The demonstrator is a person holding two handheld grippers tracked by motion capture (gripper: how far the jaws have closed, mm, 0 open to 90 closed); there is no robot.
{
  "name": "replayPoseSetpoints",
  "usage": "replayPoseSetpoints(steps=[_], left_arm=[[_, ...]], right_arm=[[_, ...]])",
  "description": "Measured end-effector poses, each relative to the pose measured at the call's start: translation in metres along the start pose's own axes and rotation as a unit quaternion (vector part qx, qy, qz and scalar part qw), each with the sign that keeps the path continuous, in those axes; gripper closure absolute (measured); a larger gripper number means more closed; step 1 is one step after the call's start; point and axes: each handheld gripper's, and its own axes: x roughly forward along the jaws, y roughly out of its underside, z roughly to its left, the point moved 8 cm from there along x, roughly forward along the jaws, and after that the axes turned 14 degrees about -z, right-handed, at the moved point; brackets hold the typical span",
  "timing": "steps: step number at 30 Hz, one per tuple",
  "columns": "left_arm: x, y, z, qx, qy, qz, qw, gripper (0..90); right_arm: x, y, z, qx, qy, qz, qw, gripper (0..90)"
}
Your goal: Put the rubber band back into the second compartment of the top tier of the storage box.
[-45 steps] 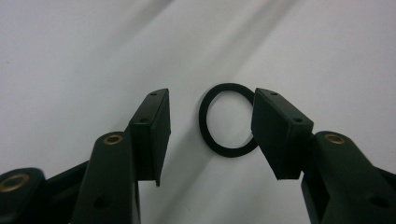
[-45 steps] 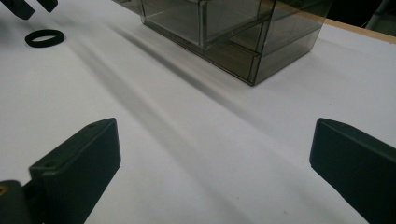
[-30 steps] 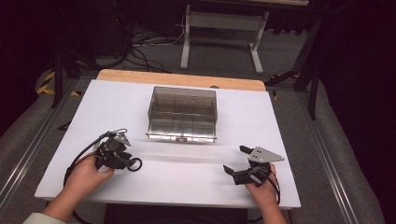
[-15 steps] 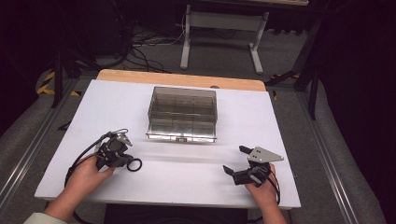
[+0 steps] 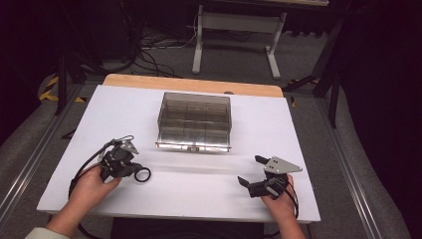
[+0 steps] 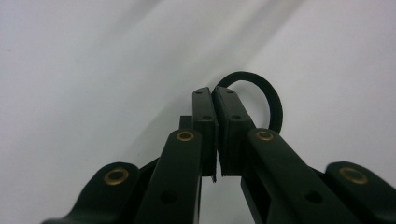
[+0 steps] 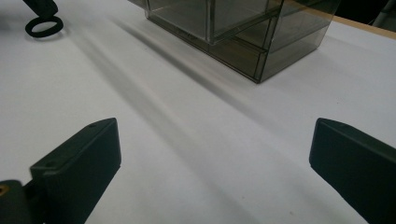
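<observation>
Left gripper [image 5: 133, 171] pinched on black ring [image 5: 143, 175], low over tabletop [image 5: 199, 174]; right gripper [image 5: 251, 173] gaping wide, probably waiting near clear box [image 5: 195, 122].

Black tongs [image 6: 214, 135] with brass-ringed rivets, trailing black cables; the right tongs [image 5: 251, 174] carry a grey three-cornered plate.

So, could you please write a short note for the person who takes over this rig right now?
Left gripper: shut on the black ring, low at the table's near left.
Right gripper: open, holding nothing, at the near right.
Clear compartment box: mid-table, beyond both grippers.
Done: ring gripped.
Left: likely carry the ring to the box; which compartment, I cannot tell.
</observation>
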Motion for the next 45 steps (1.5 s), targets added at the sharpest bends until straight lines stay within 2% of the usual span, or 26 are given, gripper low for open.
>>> replayPoseSetpoints(steps=[1,2,10,12,21,23,24,26,27,35,45], left_arm=[[-0.003,-0.003,0.000,-0.003,0.002,-0.016,0.9999,87.4],[-0.003,-0.003,0.000,-0.003,0.002,-0.016,0.9999,87.5],[-0.014,-0.011,0.003,-0.014,-0.004,-0.061,0.9980,87.5],[-0.017,-0.012,0.002,-0.020,-0.003,-0.066,0.9976,87.4],[-0.024,-0.018,0.005,-0.010,-0.005,-0.077,0.9969,87.2],[-0.025,-0.020,0.004,-0.015,-0.002,-0.081,0.9966,87.1],[-0.026,-0.020,0.005,-0.009,-0.005,-0.080,0.9968,87.1],[-0.028,-0.022,0.003,-0.017,-0.005,-0.083,0.9964,87.1],[-0.029,-0.023,0.004,-0.013,-0.005,-0.084,0.9963,87.1],[-0.039,-0.034,0.002,-0.012,-0.004,-0.111,0.9937,87.1],[-0.043,-0.039,0.003,-0.011,-0.010,-0.122,0.9925,87.1]], right_arm=[[0.000,0.000,0.000,-0.002,-0.001,0.001,1.0000,2.7],[0.000,0.000,0.000,-0.002,-0.001,0.001,1.0000,2.7],[0.000,0.000,0.000,-0.003,0.000,0.001,1.0000,2.7],[0.000,0.001,0.000,-0.003,0.002,0.003,1.0000,2.8],[0.000,0.001,-0.001,-0.002,0.004,0.002,1.0000,2.8],[0.000,0.001,-0.001,-0.003,0.006,0.003,1.0000,2.8],[0.000,0.001,-0.001,-0.003,0.006,0.003,1.0000,2.8],[0.000,0.001,-0.001,-0.003,0.007,0.002,1.0000,2.8],[0.000,0.001,-0.001,-0.005,0.006,0.003,1.0000,2.8],[0.000,0.001,-0.001,-0.004,0.007,0.003,1.0000,2.8],[0.000,0.000,-0.001,-0.003,0.005,0.001,1.0000,2.7]])
